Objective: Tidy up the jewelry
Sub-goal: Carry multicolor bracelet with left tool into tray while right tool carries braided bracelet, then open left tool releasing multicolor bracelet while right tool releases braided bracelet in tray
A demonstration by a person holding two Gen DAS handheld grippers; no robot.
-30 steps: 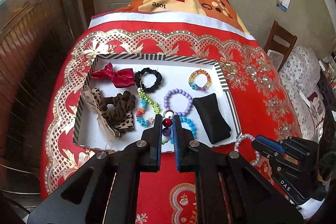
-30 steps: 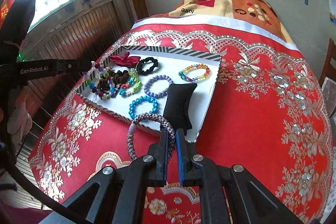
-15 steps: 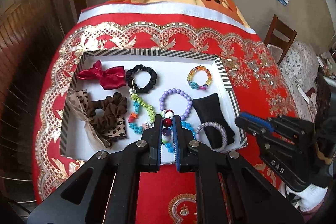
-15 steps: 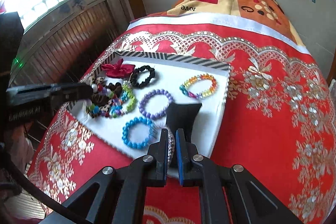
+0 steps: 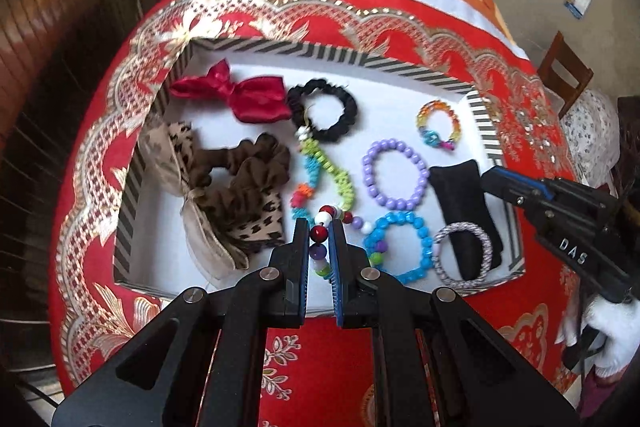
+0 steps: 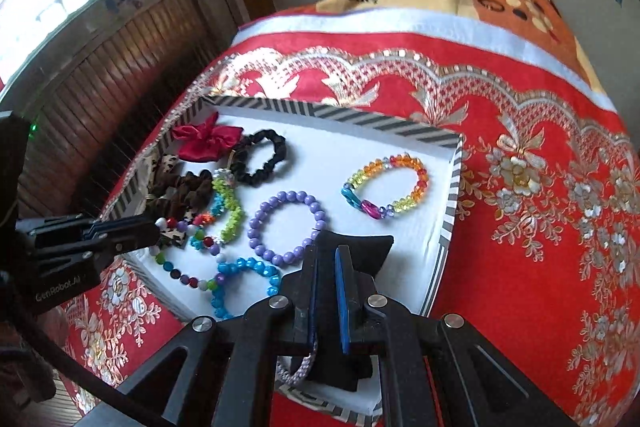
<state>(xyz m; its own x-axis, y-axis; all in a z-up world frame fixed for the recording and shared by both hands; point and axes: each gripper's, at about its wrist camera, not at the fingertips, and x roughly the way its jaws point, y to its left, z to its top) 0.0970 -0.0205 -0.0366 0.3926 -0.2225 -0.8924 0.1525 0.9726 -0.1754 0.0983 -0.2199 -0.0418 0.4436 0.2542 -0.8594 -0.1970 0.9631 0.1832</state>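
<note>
Left gripper [image 5: 319, 227]: two matte black fingers [image 5: 298, 259] lined on their inner faces with ribbed blue pads, carried on black angular linkage arms with triangular cut-outs and round silver pivot screws. Its housing bears white lettering "GenRobot.AI" and a small green light, seen from the right wrist view. Right gripper [image 6: 325, 259]: identical black-and-blue build; its side is marked "DAS". A white glove [image 5: 608, 335] covers the hand holding it.

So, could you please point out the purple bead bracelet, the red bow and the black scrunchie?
purple bead bracelet [image 5: 394, 175]: left wrist view, bead on its lower right arc.
red bow [image 5: 256, 99]: left wrist view, its right loop.
black scrunchie [image 6: 262, 153]: right wrist view, its ruffled band.
</note>
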